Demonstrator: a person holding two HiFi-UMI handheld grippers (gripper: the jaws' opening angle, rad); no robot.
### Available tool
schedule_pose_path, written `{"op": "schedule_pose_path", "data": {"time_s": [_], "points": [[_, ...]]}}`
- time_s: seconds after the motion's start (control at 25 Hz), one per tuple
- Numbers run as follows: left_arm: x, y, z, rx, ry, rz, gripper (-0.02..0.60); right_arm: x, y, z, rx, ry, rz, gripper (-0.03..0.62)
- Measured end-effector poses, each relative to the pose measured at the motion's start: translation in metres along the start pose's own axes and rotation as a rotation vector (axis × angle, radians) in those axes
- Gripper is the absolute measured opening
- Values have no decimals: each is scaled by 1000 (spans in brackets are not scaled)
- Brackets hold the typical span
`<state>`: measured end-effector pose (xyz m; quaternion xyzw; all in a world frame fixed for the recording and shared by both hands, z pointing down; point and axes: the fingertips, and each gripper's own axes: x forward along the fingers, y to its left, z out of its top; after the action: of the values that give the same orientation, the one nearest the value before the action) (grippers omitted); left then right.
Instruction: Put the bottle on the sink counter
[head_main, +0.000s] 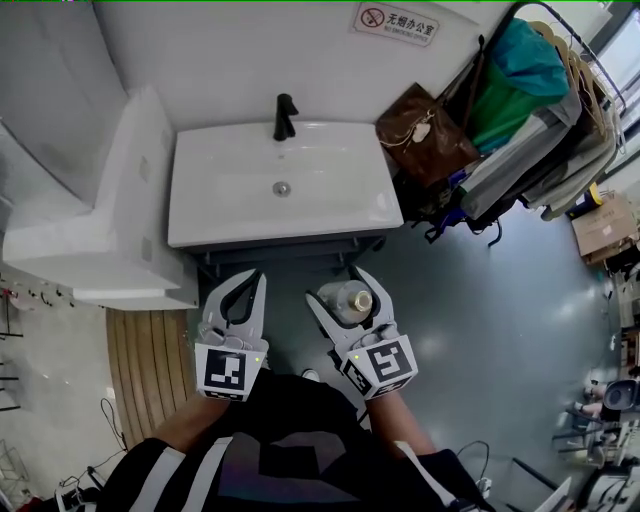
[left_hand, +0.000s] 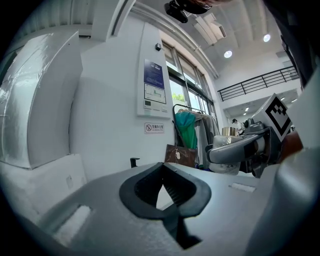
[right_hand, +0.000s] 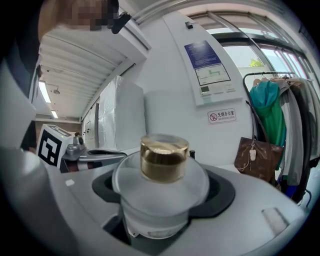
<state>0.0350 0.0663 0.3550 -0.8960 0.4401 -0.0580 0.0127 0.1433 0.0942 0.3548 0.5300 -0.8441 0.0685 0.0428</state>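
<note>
Right gripper (head_main: 335, 284): jaws clamp the bottle (right_hand: 159, 197) round its pale frosted body, gold cap on top, upright. We hold it over the grey floor (head_main: 480, 300), just in front of the white sink bench (head_main: 230, 228), apart from it. Left gripper (head_main: 257, 276) sits just beside the right one, jaws closed tip to tip with nothing between the pads. Black faucet (head_main: 285, 117) stands at the back of the basin. Brown bag (head_main: 425, 135) and clothes rack (head_main: 545, 110) are to the right of the bench.
</note>
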Motion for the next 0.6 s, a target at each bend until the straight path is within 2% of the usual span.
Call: {"op": "schedule_pose_path", "data": {"time_s": [0.36,0.6], "points": [[-15,64,-10,-19,-11,38,2,57,35,4,-14,11,28,350],[-31,102,-16,-22,-12,87,2,92,65,4,-25,15,85,349]]}}
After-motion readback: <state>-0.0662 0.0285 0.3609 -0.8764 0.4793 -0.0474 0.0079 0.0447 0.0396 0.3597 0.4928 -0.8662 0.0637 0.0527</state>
